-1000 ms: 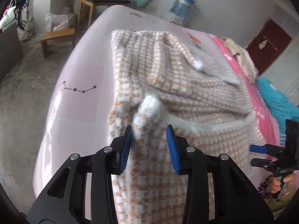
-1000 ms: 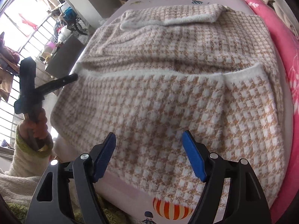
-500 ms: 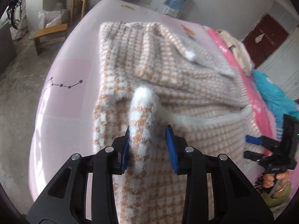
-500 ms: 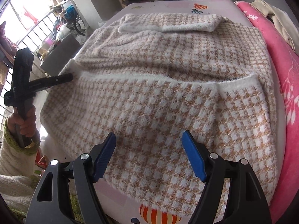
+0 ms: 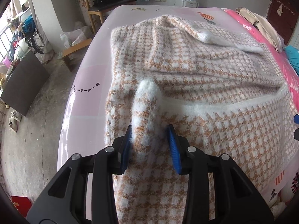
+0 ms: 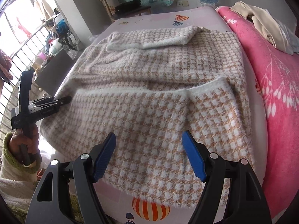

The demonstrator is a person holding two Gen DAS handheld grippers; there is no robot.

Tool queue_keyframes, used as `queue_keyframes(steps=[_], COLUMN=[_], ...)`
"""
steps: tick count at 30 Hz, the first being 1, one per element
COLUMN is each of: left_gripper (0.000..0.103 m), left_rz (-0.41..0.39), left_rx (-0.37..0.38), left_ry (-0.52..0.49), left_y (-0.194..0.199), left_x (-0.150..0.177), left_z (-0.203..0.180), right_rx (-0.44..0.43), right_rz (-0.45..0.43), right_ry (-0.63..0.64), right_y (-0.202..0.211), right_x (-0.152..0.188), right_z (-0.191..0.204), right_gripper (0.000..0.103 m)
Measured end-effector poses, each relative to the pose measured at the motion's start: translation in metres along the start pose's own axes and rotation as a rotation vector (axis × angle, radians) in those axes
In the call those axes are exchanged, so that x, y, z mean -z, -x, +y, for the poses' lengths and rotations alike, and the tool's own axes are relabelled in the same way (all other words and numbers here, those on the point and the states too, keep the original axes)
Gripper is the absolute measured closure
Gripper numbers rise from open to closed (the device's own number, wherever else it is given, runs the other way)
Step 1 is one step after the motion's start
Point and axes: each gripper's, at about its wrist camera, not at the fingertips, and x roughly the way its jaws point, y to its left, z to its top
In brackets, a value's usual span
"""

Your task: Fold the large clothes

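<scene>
A large fuzzy sweater in a tan and white check [image 5: 205, 71] [image 6: 158, 100] lies spread on the pink bed sheet [image 5: 87, 97]. One sleeve is folded across its far part [image 6: 164, 37]. My left gripper [image 5: 149, 130] has a raised fold of the sweater's white-trimmed edge [image 5: 147, 93] between its blue pads; the left pad touches the fabric and a gap remains at the right pad. It also shows at the left of the right wrist view [image 6: 61, 100]. My right gripper [image 6: 149, 141] is open above the sweater's near hem and holds nothing.
A pink blanket [image 6: 276, 85] covers the bed's right side with cream clothes [image 6: 261, 20] piled on it. A wooden chair [image 5: 104, 9], a low stool [image 5: 74, 50] and a dark board [image 5: 22, 80] stand on the floor to the left.
My left gripper's jaws have narrowed around the white-trimmed edge and lifted it into a raised fold. My right gripper stayed open and drew back slightly.
</scene>
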Motion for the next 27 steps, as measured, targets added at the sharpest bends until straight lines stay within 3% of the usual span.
queue_keyframes(steps=[5,13,27], left_gripper=[0.067,0.066,0.064], left_rz=[0.004,0.007,0.006], left_rx=[-0.032,-0.035,-0.042], left_ry=[0.002,0.017,0.012], left_y=[0.001,-0.002,-0.002], left_x=[-0.001,-0.002,-0.001], left_z=[-0.002,-0.006,-0.007], right_rx=[0.062,0.080,0.066], right_rz=[0.030,0.082,0.103], right_ry=[0.071,0.081,0.049], right_y=[-0.018,-0.039,-0.042], right_x=[-0.005,-0.009,-0.009], right_z=[0.020,0.026,0.021], right_gripper=[0.027,0.017,0.015])
